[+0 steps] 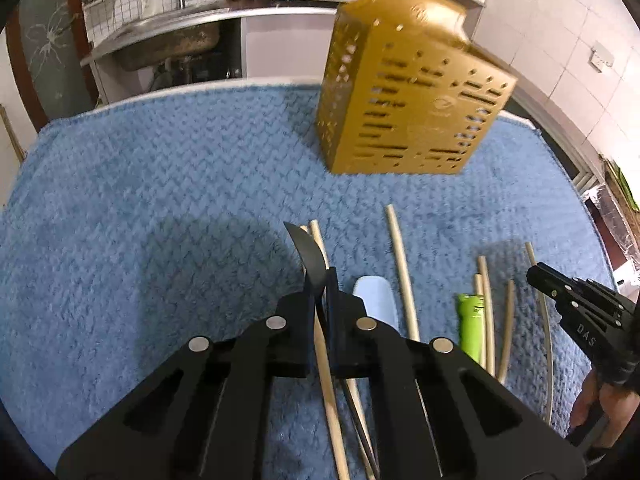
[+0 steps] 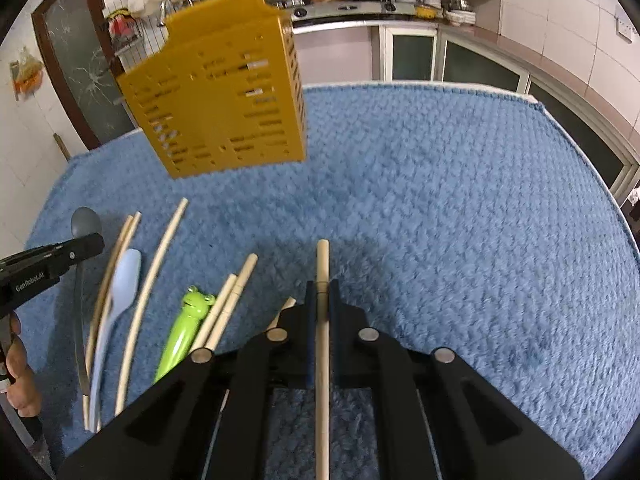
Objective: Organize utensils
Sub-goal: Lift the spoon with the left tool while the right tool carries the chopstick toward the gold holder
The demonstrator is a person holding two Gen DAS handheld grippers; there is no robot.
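Left gripper (image 1: 320,280) angled downward, clamping the grey spoon (image 1: 306,252).

A fluffy, rough blue cloth mat (image 2: 440,200) covers the worktop. The perforated golden-yellow holder (image 2: 224,108) looks like smooth plastic. Pale chopsticks (image 2: 160,256) look like matt wood; the green frog-headed piece (image 2: 182,330) is glossy plastic.

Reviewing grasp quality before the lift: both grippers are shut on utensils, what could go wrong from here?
1. The left gripper pinches the dark spoon at the neck, near its bowl; the long handle may swing or slip.
2. The right gripper holds one chopstick near its end, so it could pivot.
3. The gold holder sits far across the blue mat; a loose utensil could drop.
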